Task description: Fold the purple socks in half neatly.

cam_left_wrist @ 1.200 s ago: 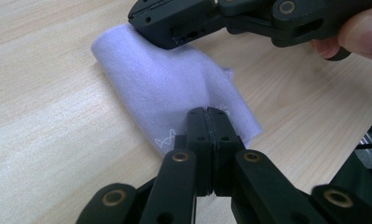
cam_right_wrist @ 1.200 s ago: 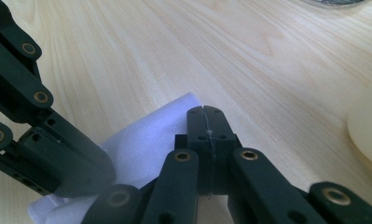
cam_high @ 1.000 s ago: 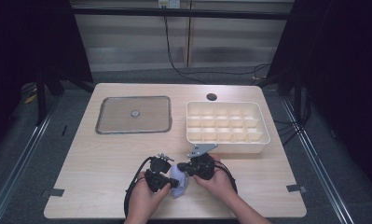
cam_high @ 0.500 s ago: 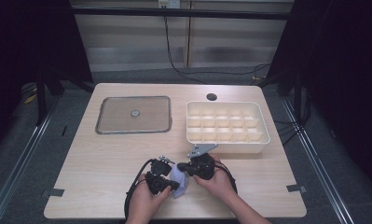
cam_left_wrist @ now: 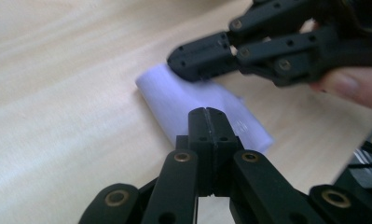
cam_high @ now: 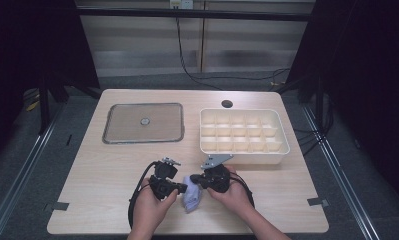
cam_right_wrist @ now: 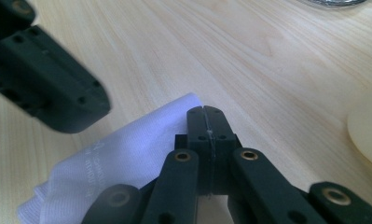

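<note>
Both grippers sit at the near edge of the table, noses pointed at each other over a small white cloth. The left gripper has its jaws pressed flat together; in the left gripper view they meet with no gap, right over the cloth, though I can't tell if any fabric is pinched between them. Same with the right gripper: in the right gripper view the jaws are closed tight, tip resting at the edge of the cloth, and again I can't tell whether it actually has hold of any.

The cloth lies crumpled on the wood between the two hands, a bit toward the person's side, with faint printed lettering on it. From the left gripper view the other gripper's closed tip touches down on the far end of the cloth.

Farther back there's a cream tray with dividers on the right, just beyond the right hand, and a flat clear lid on the left, well apart from the left hand.
</note>
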Available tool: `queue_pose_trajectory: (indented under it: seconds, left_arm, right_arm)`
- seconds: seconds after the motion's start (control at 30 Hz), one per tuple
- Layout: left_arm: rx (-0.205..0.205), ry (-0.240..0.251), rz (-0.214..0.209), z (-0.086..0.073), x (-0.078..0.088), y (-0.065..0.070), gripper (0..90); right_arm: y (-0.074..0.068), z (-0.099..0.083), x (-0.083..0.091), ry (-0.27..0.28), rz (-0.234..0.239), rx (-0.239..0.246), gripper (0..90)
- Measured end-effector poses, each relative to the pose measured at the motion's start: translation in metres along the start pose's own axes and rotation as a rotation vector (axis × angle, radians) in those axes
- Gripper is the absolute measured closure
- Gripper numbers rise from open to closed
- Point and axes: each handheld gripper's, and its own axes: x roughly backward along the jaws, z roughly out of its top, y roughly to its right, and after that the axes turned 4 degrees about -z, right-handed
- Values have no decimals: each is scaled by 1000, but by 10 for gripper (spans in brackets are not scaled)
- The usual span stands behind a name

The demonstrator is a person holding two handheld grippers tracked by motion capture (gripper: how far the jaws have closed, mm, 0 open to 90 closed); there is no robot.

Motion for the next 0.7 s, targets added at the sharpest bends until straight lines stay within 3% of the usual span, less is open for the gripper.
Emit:
queue_pose_trajectory:
  seconds: [0.17, 0.3, 0.4, 0.47, 0.53, 0.63, 0.7]
  left_arm:
    - [31, -6, -5, 3, -17, -8, 900]
    - [45, -30, 1, 2, -21, -9, 900]
    - [37, -37, 2, 1, -17, -7, 900]
    - [23, -32, -29, 1, -14, 0, 900]
    - [-1, -56, -34, 1, -14, 6, 900]
    - [19, -67, -35, -1, -20, 7, 900]
    - [7, -76, -33, -4, -22, 7, 900]
  right_arm:
    - [0, -1, 0, 5, -5, -2, 900]
    - [0, 0, 0, 5, -2, 3, 900]
    - [0, 0, 0, 2, -3, 3, 900]
    - [0, -1, 0, 6, -4, 3, 900]
    - [0, -1, 0, 4, -2, -10, 900]
    - [0, -1, 0, 7, -5, 4, 900]
    - [-1, -1, 0, 5, -6, 7, 900]
